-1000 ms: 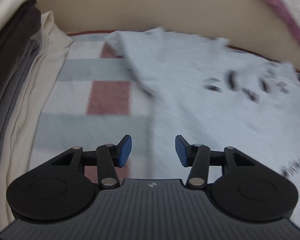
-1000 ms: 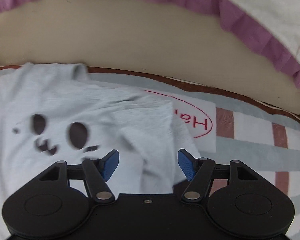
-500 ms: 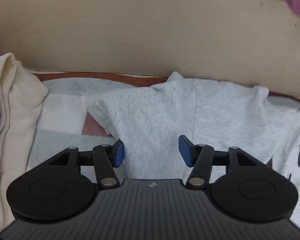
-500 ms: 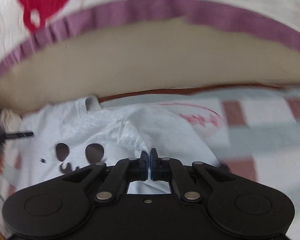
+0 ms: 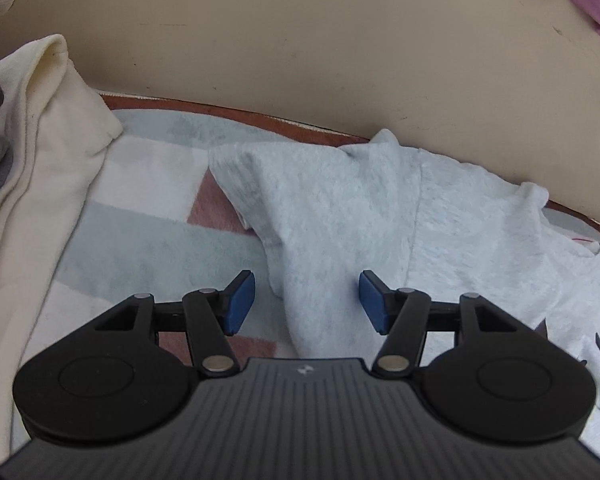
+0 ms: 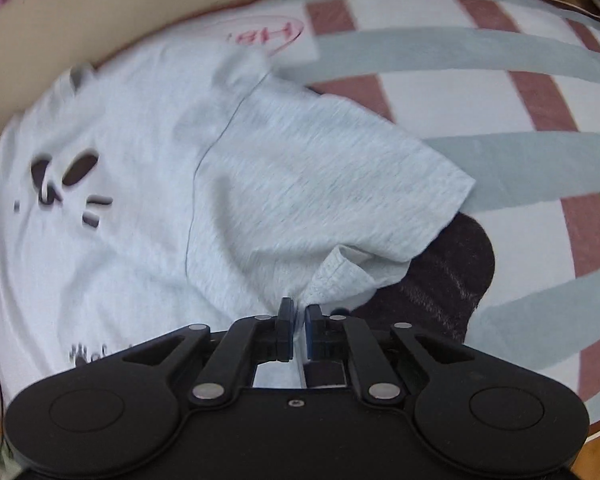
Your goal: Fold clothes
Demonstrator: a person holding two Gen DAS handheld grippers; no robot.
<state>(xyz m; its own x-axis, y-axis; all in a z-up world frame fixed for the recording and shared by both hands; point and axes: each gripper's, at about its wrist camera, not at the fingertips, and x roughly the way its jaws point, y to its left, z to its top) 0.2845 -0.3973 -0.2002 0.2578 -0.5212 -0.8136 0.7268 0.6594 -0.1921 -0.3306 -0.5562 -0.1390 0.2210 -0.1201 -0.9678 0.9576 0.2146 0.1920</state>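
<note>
A light grey T-shirt (image 6: 148, 184) with a dark cartoon face print lies spread on a checked blanket (image 6: 500, 92). My right gripper (image 6: 296, 320) is shut on the hem of the shirt's right sleeve (image 6: 332, 276) and holds it lifted and stretched outward. In the left wrist view the shirt's other sleeve (image 5: 320, 216) lies flat on the blanket (image 5: 140, 240). My left gripper (image 5: 306, 300) is open, its blue pads either side of that sleeve's lower edge, just above it.
A stack of folded clothes, cream (image 5: 32, 168) with dark pieces above, stands at the left. A beige headboard or wall (image 5: 300, 40) runs behind the blanket. A dark shadow (image 6: 440, 276) lies under the lifted sleeve. A red oval logo (image 6: 268, 34) marks the blanket.
My right gripper closed on the right sleeve and pulled it out and up, spreading it. My left gripper swung over the left sleeve and stayed open.
</note>
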